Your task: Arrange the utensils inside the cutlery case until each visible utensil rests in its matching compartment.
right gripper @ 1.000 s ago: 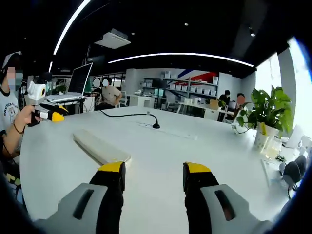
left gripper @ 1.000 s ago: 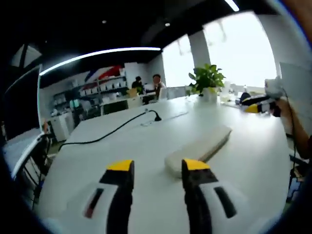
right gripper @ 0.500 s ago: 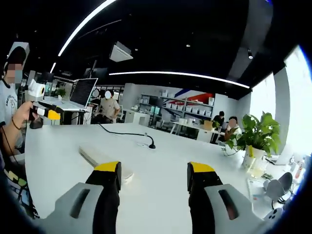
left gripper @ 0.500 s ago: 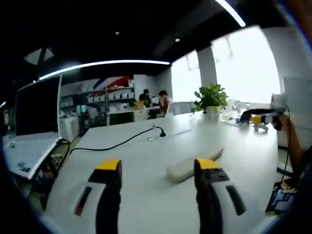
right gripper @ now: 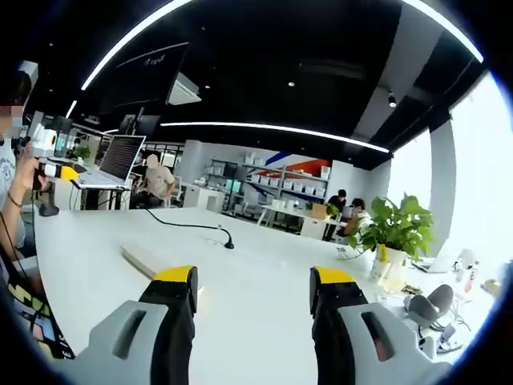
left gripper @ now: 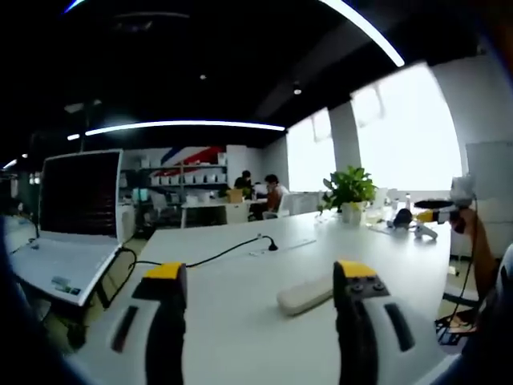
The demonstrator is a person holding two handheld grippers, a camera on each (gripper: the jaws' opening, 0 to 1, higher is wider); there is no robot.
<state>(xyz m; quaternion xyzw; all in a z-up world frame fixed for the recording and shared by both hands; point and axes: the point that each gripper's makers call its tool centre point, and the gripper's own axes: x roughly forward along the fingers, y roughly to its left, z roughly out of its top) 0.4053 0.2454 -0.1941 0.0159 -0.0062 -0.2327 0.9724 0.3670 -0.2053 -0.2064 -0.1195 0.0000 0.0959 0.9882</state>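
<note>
Two yellow-tipped jaws of the left gripper (left gripper: 256, 277) stood wide apart with nothing between them, above the white table (left gripper: 240, 321). The closed cutlery case (left gripper: 306, 293) lay flat on that table just ahead of the gripper, close to the inner side of its right jaw. The right gripper (right gripper: 255, 281) was likewise spread wide and empty; the case (right gripper: 148, 261) lay just beyond its left jaw, partly hidden by it. A black cable (right gripper: 186, 227) crossed the table farther ahead, a potted plant (right gripper: 391, 241) stood ahead to the right, and a laptop (left gripper: 68, 233) sat left of the left gripper.
</note>
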